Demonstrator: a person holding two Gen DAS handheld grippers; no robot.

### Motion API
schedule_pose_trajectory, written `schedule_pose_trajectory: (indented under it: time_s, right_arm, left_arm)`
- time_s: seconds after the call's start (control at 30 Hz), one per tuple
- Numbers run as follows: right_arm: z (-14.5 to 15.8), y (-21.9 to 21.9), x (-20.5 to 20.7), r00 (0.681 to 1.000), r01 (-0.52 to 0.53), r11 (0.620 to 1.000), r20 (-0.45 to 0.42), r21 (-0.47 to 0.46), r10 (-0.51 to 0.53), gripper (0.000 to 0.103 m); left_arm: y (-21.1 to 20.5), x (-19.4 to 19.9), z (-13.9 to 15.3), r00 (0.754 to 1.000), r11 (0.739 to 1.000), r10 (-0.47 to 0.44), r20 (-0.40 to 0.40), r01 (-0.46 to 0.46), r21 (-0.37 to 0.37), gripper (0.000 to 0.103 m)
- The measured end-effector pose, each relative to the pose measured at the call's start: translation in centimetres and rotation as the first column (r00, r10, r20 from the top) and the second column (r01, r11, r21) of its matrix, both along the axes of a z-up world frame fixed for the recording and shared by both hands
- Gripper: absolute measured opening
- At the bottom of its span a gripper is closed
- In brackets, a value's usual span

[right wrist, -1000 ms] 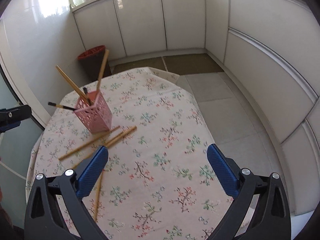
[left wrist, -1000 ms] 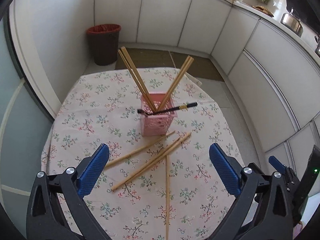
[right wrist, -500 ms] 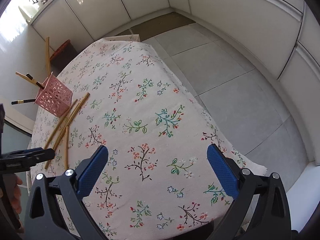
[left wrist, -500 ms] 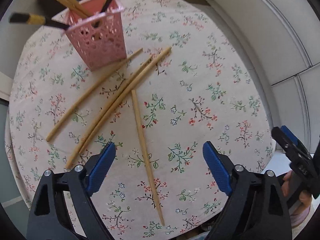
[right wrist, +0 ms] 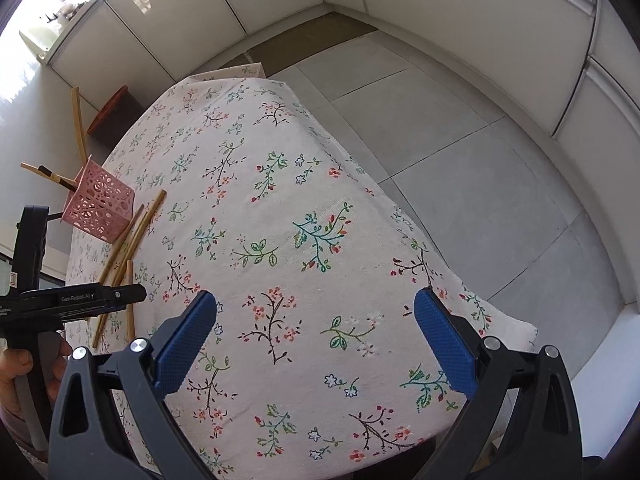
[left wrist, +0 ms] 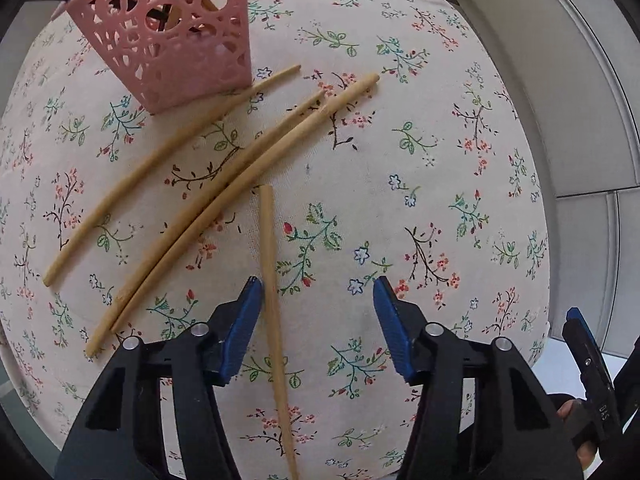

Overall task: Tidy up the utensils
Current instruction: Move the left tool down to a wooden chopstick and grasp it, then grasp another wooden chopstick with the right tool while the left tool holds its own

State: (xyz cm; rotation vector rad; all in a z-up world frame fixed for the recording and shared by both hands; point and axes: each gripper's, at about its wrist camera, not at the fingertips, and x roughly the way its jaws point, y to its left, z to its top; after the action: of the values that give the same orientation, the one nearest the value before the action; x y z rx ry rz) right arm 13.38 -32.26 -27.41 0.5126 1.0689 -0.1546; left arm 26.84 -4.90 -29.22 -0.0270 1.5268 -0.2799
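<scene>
The lone chopstick (left wrist: 269, 276) lies flat on the flowered cloth of the tabletop (left wrist: 440, 152), apart from its fellows and running from near the cloth's middle toward the near edge. The left gripper (left wrist: 318, 320) points almost straight down over it, its blue fingers (left wrist: 240, 332) closing with the stick between them; the left-hand finger sits right against the wood, the other is well off, so the stick is not pinched yet.

To do this well, I'd say the stick should sit nearer the middle of the gap before the squeeze ends, or the far finger will sweep it sideways and it may roll. The fingertips want to stay low against the cloth, since the stick is thin and could slip under them. A grip nearer the middle of its length should stop it drooping when lifted.

Three more chopsticks (left wrist: 224, 204) lie in a loose fan just beside it, toward the left edge, their far ends reaching the foot of the pink holder (left wrist: 172, 36). The holder stands toward the far left corner with several sticks already leaning in it, and that is probably where this one belongs.

The right gripper (right wrist: 316, 340) hangs over the bare right side of the tabletop, near the edge, its fingers spread wide with nothing in them.
</scene>
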Motion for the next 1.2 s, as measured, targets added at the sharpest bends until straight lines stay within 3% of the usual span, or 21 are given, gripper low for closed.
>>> schedule_pose_trajectory:
  time_s: [0.13, 0.23, 0.33, 0.37, 0.43, 0.6, 0.67, 0.8, 1.0, 1.2]
  right_arm:
    - [-0.5, -0.2, 0.1, 1.000, 0.011, 0.999, -0.022, 0.037, -0.010, 0.096]
    - [-0.6, 0.2, 0.3, 0.999, 0.007, 1.000, -0.033, 0.022, -0.006, 0.096]
    - [-0.5, 0.9, 0.8, 0.999, -0.008, 1.000, -0.041, 0.017, 0.009, 0.096]
    - [-0.4, 1.2, 1.1, 0.999, -0.007, 1.000, -0.042, 0.008, 0.008, 0.096]
    - [0.0, 1.9, 2.0, 0.999, -0.001, 1.000, -0.040, -0.014, 0.000, 0.096]
    - [0.5, 5.1, 7.1, 0.998, -0.017, 0.998, -0.066, 0.065, 0.021, 0.091]
    - [0.3, 6.8, 9.4, 0.996, -0.012, 0.996, -0.092, 0.088, 0.020, 0.088]
    - [-0.9, 9.8, 13.4, 0.988, 0.061, 0.986, -0.153, 0.157, -0.037, 0.070]
    - [-2.4, 12.7, 16.9, 0.969, 0.193, 0.968, -0.187, 0.163, -0.162, 0.046]
    - [-2.9, 14.2, 19.3, 0.961, 0.219, 0.970, -0.195, 0.106, -0.196, 0.045]
  left_arm:
    - [0.5, 0.5, -0.2, 1.000, 1.000, 0.009, 0.015, -0.009, -0.002, 0.046]
    - [0.4, 1.0, -0.2, 0.999, 0.999, -0.018, 0.048, 0.016, 0.036, 0.044]
    - [-0.7, 1.2, -0.2, 0.993, 0.983, -0.069, 0.099, 0.051, 0.174, 0.013]
    - [-0.6, 1.3, -0.2, 0.993, 0.987, -0.062, 0.103, 0.046, 0.154, 0.008]
    - [-0.2, 1.3, -0.1, 0.993, 0.991, -0.045, 0.113, 0.030, 0.131, 0.007]
    - [1.3, -0.4, 1.1, 0.985, 0.994, -0.061, 0.159, 0.045, 0.100, 0.006]
    - [2.2, -1.3, 2.9, 0.980, 0.995, -0.067, 0.187, 0.052, 0.080, 0.006]
    - [4.3, -3.4, 7.8, 0.962, 0.999, -0.046, 0.268, 0.050, -0.008, 0.006]
    - [5.1, -5.7, 12.5, 0.930, 0.994, -0.008, 0.366, 0.046, -0.096, 0.006]
    - [4.8, -6.9, 14.6, 0.914, 0.989, -0.032, 0.404, 0.087, -0.120, 0.006]
